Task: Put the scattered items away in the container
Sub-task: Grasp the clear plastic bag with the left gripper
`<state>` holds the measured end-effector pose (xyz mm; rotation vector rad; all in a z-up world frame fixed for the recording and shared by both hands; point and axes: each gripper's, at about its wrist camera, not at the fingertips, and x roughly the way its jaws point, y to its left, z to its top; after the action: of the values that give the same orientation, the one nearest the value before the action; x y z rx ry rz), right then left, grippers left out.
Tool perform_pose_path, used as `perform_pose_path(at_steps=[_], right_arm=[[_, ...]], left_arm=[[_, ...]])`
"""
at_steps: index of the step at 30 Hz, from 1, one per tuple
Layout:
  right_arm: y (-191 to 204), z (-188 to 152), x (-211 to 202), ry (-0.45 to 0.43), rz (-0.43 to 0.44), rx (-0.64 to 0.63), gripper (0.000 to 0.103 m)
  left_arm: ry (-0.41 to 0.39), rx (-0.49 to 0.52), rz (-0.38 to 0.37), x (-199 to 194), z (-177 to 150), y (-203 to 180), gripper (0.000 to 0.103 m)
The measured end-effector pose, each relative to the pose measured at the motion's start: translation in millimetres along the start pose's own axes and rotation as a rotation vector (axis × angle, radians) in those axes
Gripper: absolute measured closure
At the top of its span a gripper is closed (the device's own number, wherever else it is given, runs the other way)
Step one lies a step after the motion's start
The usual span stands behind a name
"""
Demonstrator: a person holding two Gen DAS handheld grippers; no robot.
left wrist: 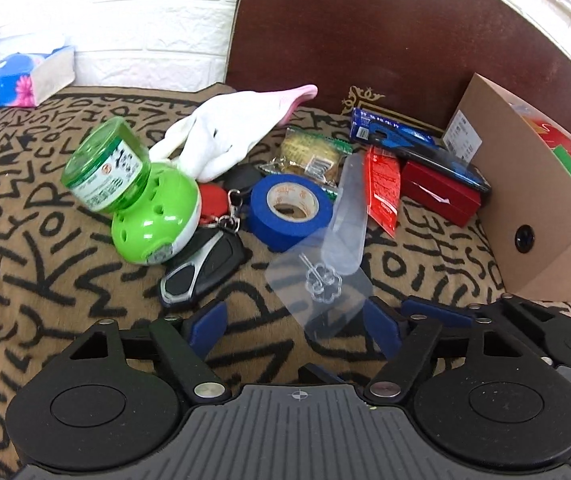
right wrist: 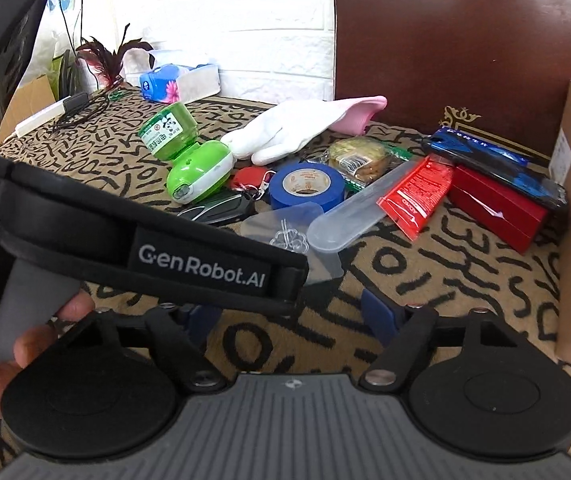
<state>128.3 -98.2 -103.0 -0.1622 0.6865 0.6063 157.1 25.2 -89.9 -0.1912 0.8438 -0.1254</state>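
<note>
left gripper (left wrist: 295, 320): your jaws were spread, nothing between them, low over the patterned cloth (left wrist: 45, 240), clear hook plate (left wrist: 319, 280) just ahead.
right gripper (right wrist: 291, 316): your jaws were spread too, holding nothing.
cardboard box (left wrist: 533, 216): at the cloth's right edge, red and green items already inside.
blue tape roll (left wrist: 291, 210): mid-cloth, beside the key fob (left wrist: 201, 270) and green dispenser (left wrist: 141, 204).
red box (left wrist: 439, 194): near the box, under the blue pack (left wrist: 417, 146).

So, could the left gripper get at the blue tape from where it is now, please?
Probably yes: the left gripper is open and the blue tape lies ahead, though the clear hook sheet sits between them.
</note>
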Motion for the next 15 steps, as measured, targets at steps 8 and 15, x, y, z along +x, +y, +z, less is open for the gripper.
perform_pose_path(at_steps=[8,15], right_arm=[[-3.3,8.6,12.9,-0.015,-0.002,-0.011,0.033],[-3.3,9.7,14.2,-0.025,-0.011,-0.016,0.042]], left_arm=[[0.015,0.034,-0.024,7.5,8.7,0.4,0.033],[0.039,0.034,-0.082,9.1,13.1,2.9,0.067]])
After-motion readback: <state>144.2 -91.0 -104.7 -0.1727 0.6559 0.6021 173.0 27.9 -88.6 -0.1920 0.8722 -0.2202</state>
